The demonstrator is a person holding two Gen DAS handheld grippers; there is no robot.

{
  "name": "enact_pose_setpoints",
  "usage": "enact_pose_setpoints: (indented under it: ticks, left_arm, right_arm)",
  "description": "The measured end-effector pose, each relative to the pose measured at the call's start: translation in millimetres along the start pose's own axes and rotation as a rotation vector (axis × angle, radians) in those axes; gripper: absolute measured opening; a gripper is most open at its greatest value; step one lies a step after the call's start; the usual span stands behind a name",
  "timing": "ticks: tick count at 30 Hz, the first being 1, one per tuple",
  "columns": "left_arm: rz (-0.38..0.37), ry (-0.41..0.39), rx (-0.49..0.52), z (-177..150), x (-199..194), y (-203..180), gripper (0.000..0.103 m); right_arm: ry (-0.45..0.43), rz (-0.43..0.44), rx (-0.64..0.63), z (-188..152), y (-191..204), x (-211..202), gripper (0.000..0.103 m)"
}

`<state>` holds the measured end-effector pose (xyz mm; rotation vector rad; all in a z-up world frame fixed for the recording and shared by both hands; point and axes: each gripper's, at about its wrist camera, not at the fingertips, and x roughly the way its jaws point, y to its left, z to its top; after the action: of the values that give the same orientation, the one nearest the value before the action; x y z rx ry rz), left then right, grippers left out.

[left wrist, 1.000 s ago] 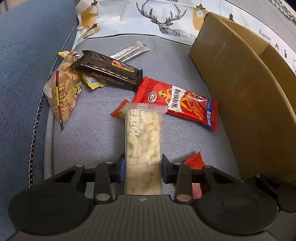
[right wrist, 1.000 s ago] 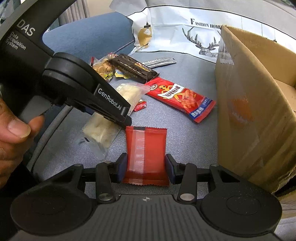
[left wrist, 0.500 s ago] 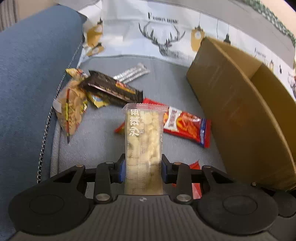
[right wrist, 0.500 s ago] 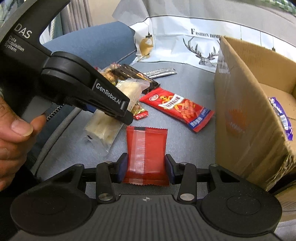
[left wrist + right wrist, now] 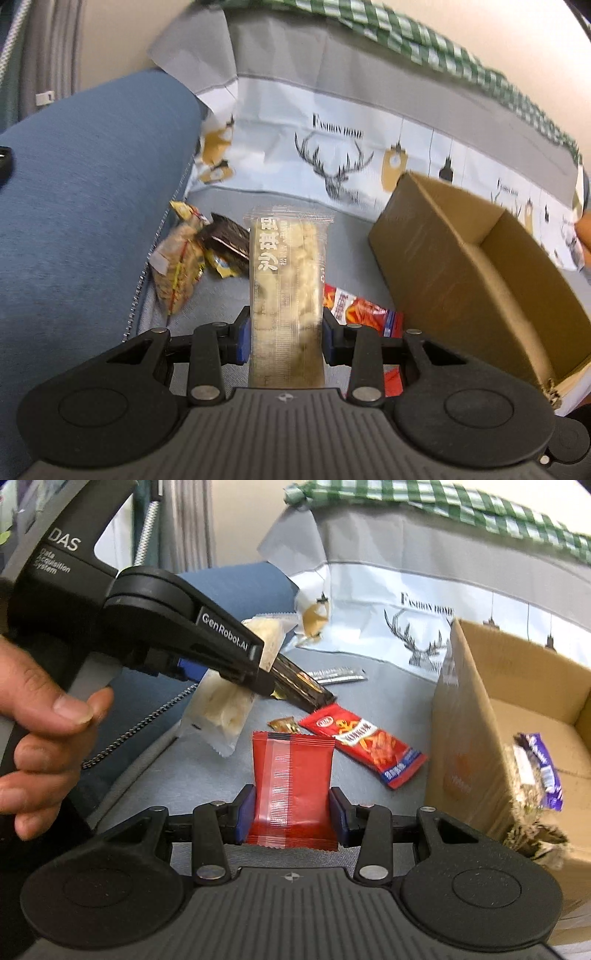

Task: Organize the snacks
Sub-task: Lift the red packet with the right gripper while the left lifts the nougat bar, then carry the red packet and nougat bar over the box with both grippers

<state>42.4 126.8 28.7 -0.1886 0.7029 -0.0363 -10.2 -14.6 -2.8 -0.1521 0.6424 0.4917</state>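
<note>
Left gripper (image 5: 286, 334) clamps a pale snack bar (image 5: 286, 291); right gripper (image 5: 291, 814) clamps a red packet (image 5: 291, 779).

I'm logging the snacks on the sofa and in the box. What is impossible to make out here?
- Left wrist view: dark wrapper and long red packet, partly behind the held pale bar; print blurred.
- Right wrist view: cardboard box floor, behind its near wall; only a purple wrapper shows.

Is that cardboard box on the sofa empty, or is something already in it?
Not empty. The open cardboard box already holds a purple snack packet near its torn front corner. The rest of its floor looks bare, though the near wall hides part of it.
</note>
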Motion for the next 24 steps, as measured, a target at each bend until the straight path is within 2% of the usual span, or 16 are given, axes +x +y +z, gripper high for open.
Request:
enact_pose_setpoints:
  ticks: [5,8,14,19,24]
  left_arm:
    - [-0.023,-0.052,-0.050,1.9,-11.3,10.1,0.040]
    - [-0.032,-0.058,-0.069,1.9,-12.4,12.5,0.040]
    - [-0.063,-0.055,-0.041,2.0,-9.2,5.7,0.040]
    - [-0.082,-0.050,-0.007,1.3,-3.8,-3.1,0.040]
    - [-0.092,-0.049,0.001,1.3,-0.3,-5.5,0.040]
  right_arm:
    - [-0.060,0.016,-0.049,4.2,3.3,-20.6,0.044]
    - [-0.106,0.026,-0.061,11.1,-0.8,-37.4,0.044]
    - [-0.195,0.015,-0.021,35.7,-23.4,-70.1,0.044]
    - [-0.300,-0.026,0.016,61.5,-58.7,-94.3,0.044]
    - [-0.374,-0.125,0.022,81.5,-112.0,-107.2,0.044]
